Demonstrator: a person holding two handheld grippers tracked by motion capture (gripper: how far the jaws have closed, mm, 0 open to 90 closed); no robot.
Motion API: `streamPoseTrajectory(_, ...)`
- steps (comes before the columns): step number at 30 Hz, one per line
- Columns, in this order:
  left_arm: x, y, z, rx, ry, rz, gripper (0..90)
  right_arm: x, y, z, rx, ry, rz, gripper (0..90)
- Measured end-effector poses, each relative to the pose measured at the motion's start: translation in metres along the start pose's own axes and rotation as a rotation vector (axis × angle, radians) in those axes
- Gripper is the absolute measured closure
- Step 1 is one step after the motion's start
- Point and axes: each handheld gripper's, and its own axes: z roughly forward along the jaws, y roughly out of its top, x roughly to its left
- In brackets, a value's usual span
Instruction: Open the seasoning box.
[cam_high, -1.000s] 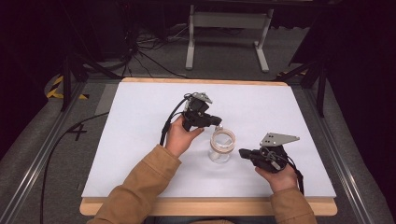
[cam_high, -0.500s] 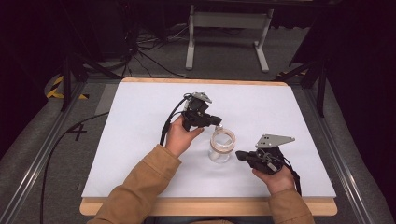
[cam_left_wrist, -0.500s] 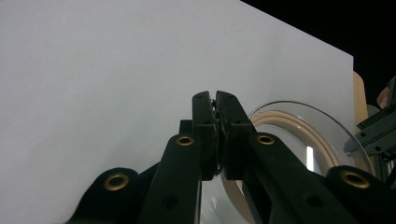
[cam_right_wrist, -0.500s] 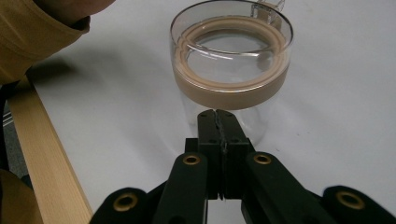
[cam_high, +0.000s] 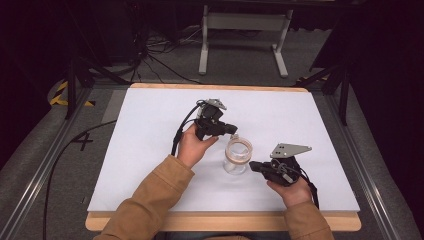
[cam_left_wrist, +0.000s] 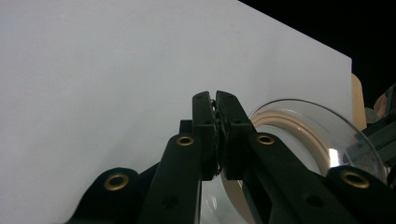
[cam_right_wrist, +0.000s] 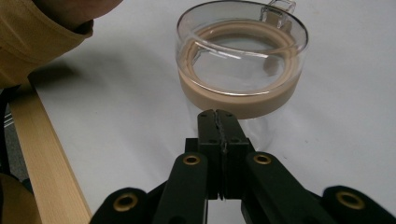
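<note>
A clear glass jar (cam_high: 238, 156) with a clear lid and a tan seal ring stands upright on the white tabletop (cam_high: 150, 130), a little right of centre. My left gripper (cam_high: 233, 130) is shut, its tips just beside the lid's far-left rim. In the left gripper view the jaws (cam_left_wrist: 215, 95) are pressed together with nothing between them, the jar (cam_left_wrist: 308, 135) just to their right. My right gripper (cam_high: 252, 164) is shut too and points at the jar's right side. In the right gripper view its tips (cam_right_wrist: 217, 113) sit just short of the jar (cam_right_wrist: 243, 70).
A wooden strip (cam_high: 225, 220) edges the table's front. A tan sleeve (cam_high: 150, 205) reaches in from the lower left. Black cables (cam_high: 60, 160) trail off the table's left side, and a grey metal stand (cam_high: 240, 20) is on the floor behind.
My right gripper has crept left, closer to the jar. The left gripper and the jar have stayed where they were.
</note>
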Motion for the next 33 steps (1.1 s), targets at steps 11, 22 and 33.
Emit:
streamPoseTrajectory(11,0.001,0.0,0.0,0.001,-0.006,-0.01,87.2,0.002,0.007,0.001,-0.022,-0.004,-0.006,89.7)
streamPoseTrajectory(22,0.001,0.0,0.0,-0.002,-0.008,-0.013,87.3,-0.001,0.011,0.003,-0.041,-0.001,0.015,89.7)
streamPoseTrajectory(33,-0.007,0.002,-0.026,-0.037,0.058,0.016,86.3,0.0,0.02,0.002,-0.045,-0.005,-0.009,89.7)
